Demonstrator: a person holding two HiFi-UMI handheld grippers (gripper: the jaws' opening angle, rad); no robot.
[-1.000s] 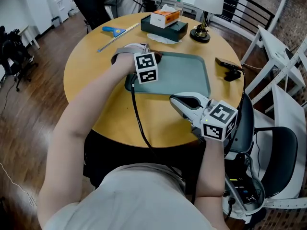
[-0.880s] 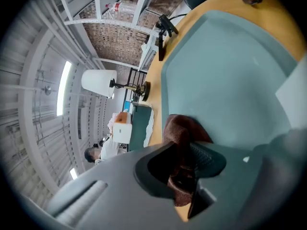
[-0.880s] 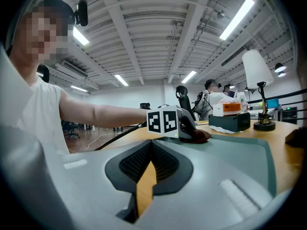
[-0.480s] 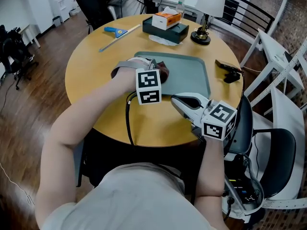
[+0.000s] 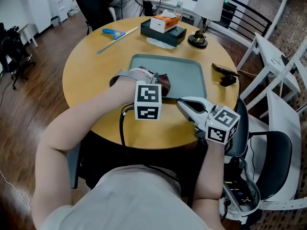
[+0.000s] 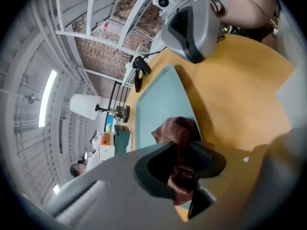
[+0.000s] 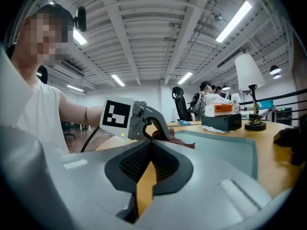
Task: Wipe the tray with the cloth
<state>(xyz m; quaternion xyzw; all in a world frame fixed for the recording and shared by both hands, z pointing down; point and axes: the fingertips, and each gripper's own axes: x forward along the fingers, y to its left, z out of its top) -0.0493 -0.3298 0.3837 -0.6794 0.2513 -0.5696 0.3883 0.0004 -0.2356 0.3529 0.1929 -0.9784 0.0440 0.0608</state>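
A teal tray point(image 5: 184, 71) lies on the round wooden table point(image 5: 91, 66). My left gripper point(image 5: 158, 80) is shut on a brown cloth point(image 5: 164, 83) at the tray's near left corner. In the left gripper view the cloth point(image 6: 181, 150) is bunched between the jaws and hangs over the tray point(image 6: 158, 104). My right gripper point(image 5: 181, 102) rests on the table just off the tray's near edge, shut with nothing in it. The right gripper view shows its pads point(image 7: 163, 162) together, with the left gripper point(image 7: 144, 121) and the cloth point(image 7: 167, 134) just ahead.
At the table's far side stand an orange-and-white tissue box point(image 5: 164, 20) on a dark box, a lamp point(image 5: 199, 32) and a blue tool point(image 5: 113, 32). A black device point(image 5: 224, 75) lies right of the tray. A black chair point(image 5: 271, 164) and white frames stand at the right.
My left gripper has dragged the cloth from the tray's far left part toward me, down to its near left corner. The right gripper has stayed in place.
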